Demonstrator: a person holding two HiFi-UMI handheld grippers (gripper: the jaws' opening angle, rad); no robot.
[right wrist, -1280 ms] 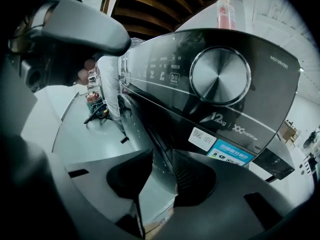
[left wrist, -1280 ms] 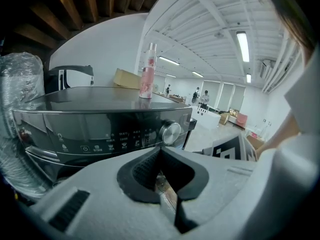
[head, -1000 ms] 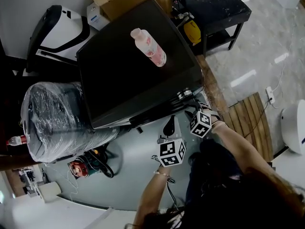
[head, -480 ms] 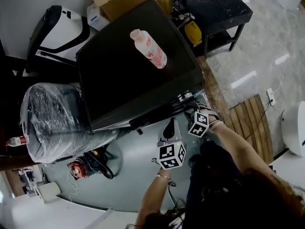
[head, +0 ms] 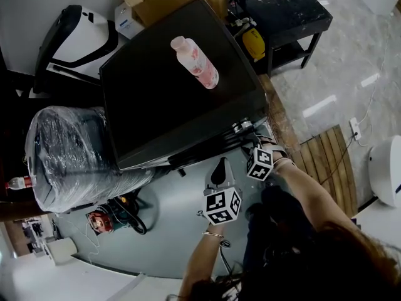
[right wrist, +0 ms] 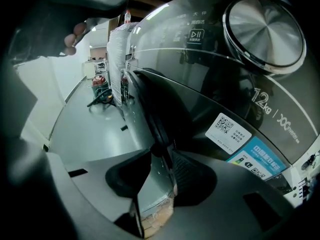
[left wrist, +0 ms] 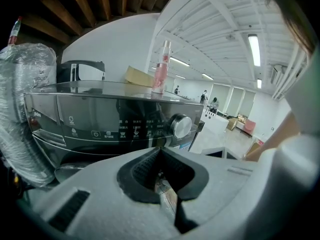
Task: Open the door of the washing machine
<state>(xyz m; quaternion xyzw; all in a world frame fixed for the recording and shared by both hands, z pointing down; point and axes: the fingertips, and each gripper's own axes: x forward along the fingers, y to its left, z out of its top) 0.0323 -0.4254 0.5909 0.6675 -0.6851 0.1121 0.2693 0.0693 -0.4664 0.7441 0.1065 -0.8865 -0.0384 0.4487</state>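
Door (right wrist: 152, 109) of the washing machine (head: 175, 93) ran its dark rim between the jaws of the right gripper (right wrist: 159, 160), which had just been opening, apparently loosening around it. The left gripper (left wrist: 160, 151), jaws closed on nothing, idly faced the control panel (left wrist: 125, 126) ahead.

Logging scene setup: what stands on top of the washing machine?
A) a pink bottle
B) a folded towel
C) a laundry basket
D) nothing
A: a pink bottle stands on the dark top of the washing machine, and the left gripper view shows it upright there too.
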